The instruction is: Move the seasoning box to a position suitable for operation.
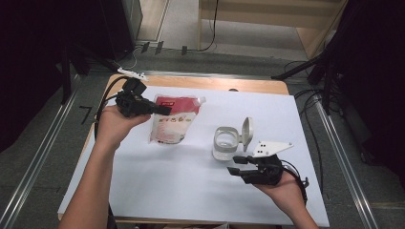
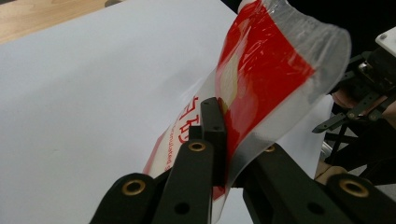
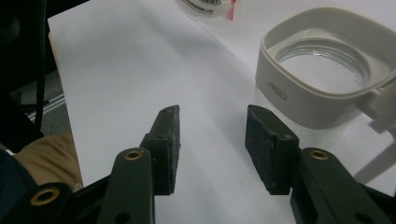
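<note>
High view — one pouch [image 1: 173,120], one jar [image 1: 226,142], two grippers.

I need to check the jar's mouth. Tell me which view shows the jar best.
The right gripper view: the jar sits close, its open mouth, grey collar and clear wall plain. The high view shows the whole jar small, its lid flipped up. The left gripper view gives nothing useful on it.

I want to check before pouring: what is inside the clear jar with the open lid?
The jar looks empty: through its open mouth the clear glass bottom shows, with nothing visible in it. Its grey collar hides the wall just under the rim. The lid stands flipped up.
</note>
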{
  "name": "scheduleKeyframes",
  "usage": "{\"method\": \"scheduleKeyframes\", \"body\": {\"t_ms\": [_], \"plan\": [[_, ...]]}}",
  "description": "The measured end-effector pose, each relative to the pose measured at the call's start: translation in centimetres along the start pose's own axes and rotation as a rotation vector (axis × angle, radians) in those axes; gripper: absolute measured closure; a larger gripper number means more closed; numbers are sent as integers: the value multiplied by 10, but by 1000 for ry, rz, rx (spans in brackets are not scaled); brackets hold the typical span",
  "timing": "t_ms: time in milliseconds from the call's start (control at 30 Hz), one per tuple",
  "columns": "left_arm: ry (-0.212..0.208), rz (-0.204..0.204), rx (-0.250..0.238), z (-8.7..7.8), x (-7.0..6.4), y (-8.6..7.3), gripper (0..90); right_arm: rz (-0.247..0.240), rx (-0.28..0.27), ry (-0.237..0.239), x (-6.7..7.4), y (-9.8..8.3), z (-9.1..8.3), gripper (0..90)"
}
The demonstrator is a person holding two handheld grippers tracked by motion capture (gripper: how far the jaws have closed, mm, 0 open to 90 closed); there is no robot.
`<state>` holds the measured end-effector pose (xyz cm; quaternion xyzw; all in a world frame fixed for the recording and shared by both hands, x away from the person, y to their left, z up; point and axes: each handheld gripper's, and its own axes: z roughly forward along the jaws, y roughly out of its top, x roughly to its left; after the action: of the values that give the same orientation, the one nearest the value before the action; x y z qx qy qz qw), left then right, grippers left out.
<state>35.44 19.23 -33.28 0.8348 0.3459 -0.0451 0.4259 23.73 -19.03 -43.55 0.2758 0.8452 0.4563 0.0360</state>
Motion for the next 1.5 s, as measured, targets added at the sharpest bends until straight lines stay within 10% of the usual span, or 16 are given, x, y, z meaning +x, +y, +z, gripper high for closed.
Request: {"method": "scheduleKeyframes", "body": {"t_ms": [333,1500], "plan": [[-40,-62,-10,-4,-5,-5,900,-24,20,21,7,9,16,554],[-35,16,-24,-17,-29,1,900,-6,20,60,34,57,106,548]]}}
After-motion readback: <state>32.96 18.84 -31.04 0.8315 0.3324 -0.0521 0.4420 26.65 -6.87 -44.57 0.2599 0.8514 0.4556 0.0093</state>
